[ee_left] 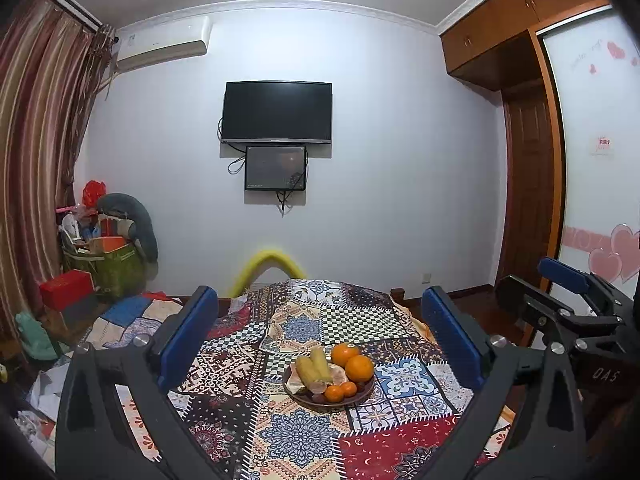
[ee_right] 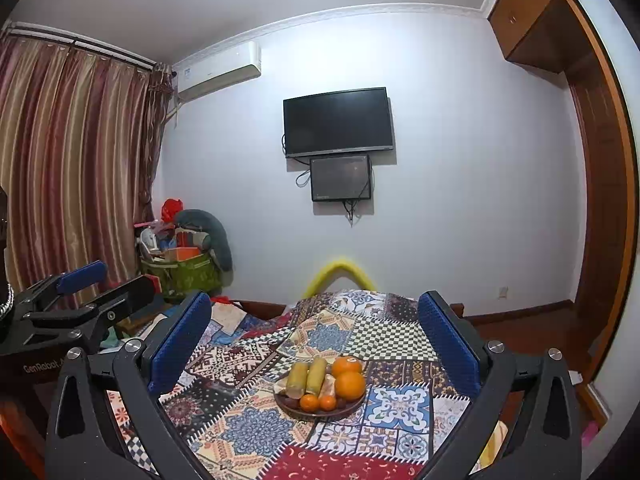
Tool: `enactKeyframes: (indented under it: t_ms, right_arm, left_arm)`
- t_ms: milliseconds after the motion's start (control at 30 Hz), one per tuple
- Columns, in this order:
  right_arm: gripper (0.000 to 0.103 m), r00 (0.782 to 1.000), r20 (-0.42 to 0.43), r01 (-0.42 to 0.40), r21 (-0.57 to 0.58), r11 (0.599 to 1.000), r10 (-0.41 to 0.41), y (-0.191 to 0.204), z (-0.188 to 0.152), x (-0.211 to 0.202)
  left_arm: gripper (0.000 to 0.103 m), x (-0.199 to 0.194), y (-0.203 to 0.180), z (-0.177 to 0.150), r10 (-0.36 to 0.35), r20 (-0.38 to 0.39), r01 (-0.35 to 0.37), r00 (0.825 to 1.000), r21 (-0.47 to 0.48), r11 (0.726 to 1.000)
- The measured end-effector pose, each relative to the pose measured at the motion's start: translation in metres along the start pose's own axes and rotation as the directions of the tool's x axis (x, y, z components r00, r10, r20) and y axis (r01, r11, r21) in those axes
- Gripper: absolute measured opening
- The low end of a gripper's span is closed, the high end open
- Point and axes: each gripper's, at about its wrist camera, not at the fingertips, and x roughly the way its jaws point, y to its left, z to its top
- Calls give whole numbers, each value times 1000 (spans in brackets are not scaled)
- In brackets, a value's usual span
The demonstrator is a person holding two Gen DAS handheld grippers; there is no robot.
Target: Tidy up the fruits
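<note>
On plate (ee_right: 320,411), corn cobs (ee_right: 307,378) lengthwise, pointing away.

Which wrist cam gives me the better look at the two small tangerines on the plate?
The right wrist view: the small tangerines sit side by side at the plate's near rim, both fully visible and nearly centred. The left wrist view shows them too, but the right one is partly tucked under the front big orange.
</note>
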Motion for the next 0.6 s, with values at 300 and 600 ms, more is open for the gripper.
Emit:
enactKeyframes:
  t_ms: [300, 600]
  right_arm:
    - [103, 1000, -9, 0, -3, 1000, 0, 0, -2, -2]
    - [103, 1000, -14, 5, 4, 1000, -5, -2, -3, -2]
  left_arm:
    - [103, 1, 0, -3, 1, -9, -1, 1000, -5, 1000]
    - [103, 6, 0, -4, 0, -24, 0, 1000, -8, 1000]
